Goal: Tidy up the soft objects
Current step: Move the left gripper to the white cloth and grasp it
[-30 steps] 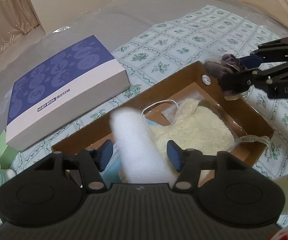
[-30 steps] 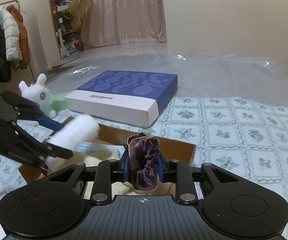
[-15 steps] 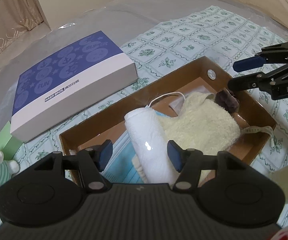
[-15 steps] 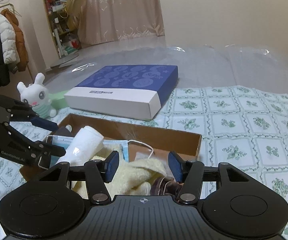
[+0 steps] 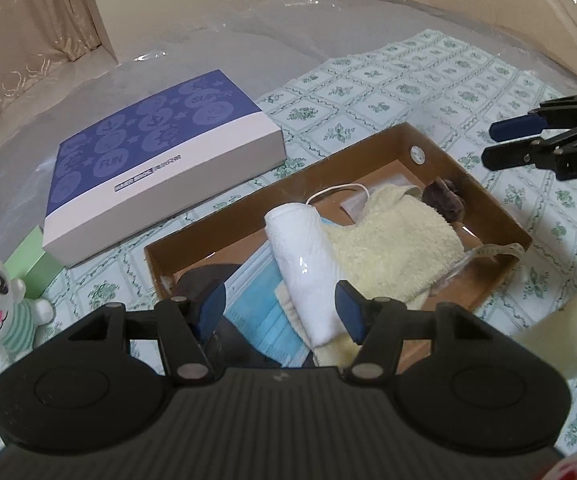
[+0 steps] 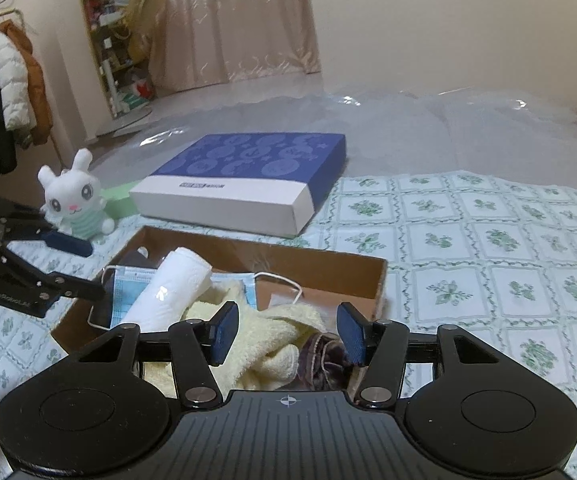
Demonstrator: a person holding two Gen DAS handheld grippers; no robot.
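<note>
Both grippers hang empty over the cardboard box (image 5: 504,216). My left gripper (image 5: 280,312) stands spread, pads clear of the rolled white towel (image 5: 304,256) that lies in the box beneath them. My right gripper (image 6: 286,334) is likewise spread and holds nothing; the purple scrunchie (image 6: 320,356) lies below it on the cream fleece cloth (image 6: 272,344), at the box's right end.

Finding on orientation: the towel's long axis runs from near my left gripper away toward the box's far wall, roughly in line with where that gripper points, resting on the blue face mask (image 5: 264,320).

The one soft item outside the box is the white plush rabbit (image 6: 74,196), standing on the patterned sheet (image 6: 488,240) beyond the box's left end, beside the blue and white gift box (image 6: 248,176). In my judgement my left hand is nearer to it; the right would have to cross the whole box.
</note>
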